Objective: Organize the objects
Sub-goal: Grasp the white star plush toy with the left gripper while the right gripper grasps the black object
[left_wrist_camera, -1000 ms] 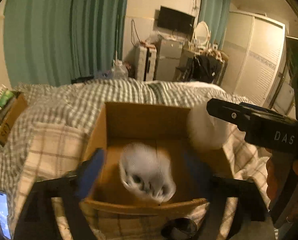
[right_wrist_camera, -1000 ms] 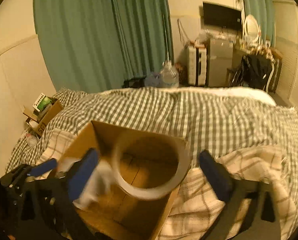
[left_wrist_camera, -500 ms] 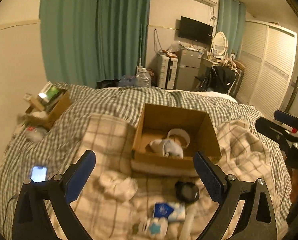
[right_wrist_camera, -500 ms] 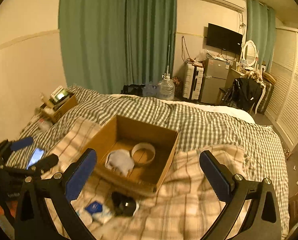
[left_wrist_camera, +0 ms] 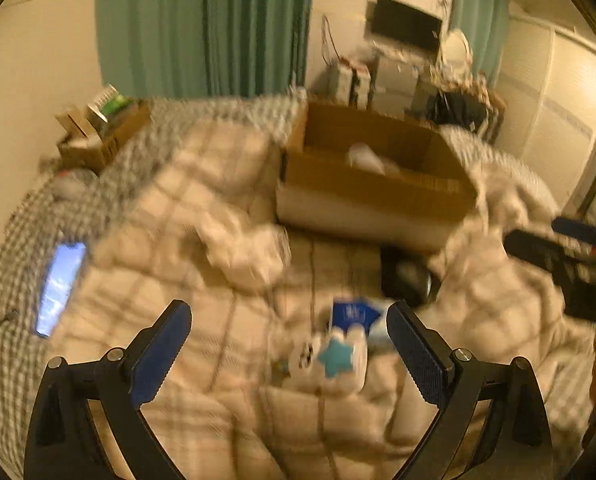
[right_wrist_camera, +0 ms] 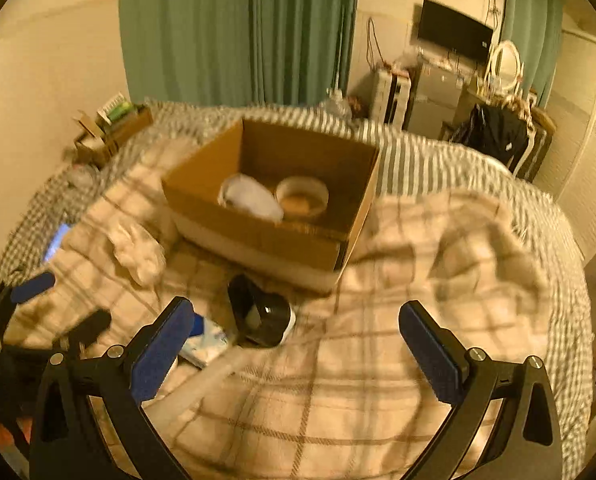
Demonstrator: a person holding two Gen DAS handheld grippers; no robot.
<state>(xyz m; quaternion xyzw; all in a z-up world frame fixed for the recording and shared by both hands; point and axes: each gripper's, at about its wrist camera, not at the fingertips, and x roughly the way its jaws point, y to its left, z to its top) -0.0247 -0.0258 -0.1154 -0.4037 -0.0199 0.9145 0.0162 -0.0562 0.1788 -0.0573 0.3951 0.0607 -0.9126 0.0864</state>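
I take the cardboard box (right_wrist_camera: 274,200) as my landmark: it sits open-topped on the plaid blanket (right_wrist_camera: 377,360) of the bed, its long side running across my right wrist view and one corner turned toward me. Inside it lie a white bundle (right_wrist_camera: 250,196) on the left and a roll of tape (right_wrist_camera: 301,196) just beside it on the right, the roll lying flat with its hole facing up. My right gripper (right_wrist_camera: 298,344) hangs on the near side of the box with its blue pads wide apart and nothing between them. Just in front of the box stands a black device (right_wrist_camera: 264,316), tilted, its open side turned left. To the left of that, half hidden by my gripper finger, lies a blue-and-white packet (right_wrist_camera: 208,338). A crumpled white cloth (right_wrist_camera: 138,248) lies left of the box, near its front corner. My left gripper (left_wrist_camera: 290,344) also stands spread apart and empty, well short of the box; between its pads I see a small white item with a teal star (left_wrist_camera: 333,354), too blurred to name, and the blue packet (left_wrist_camera: 353,314) just beyond it. A lit phone (left_wrist_camera: 60,288) lies far left of the box, its long axis running roughly away from me.
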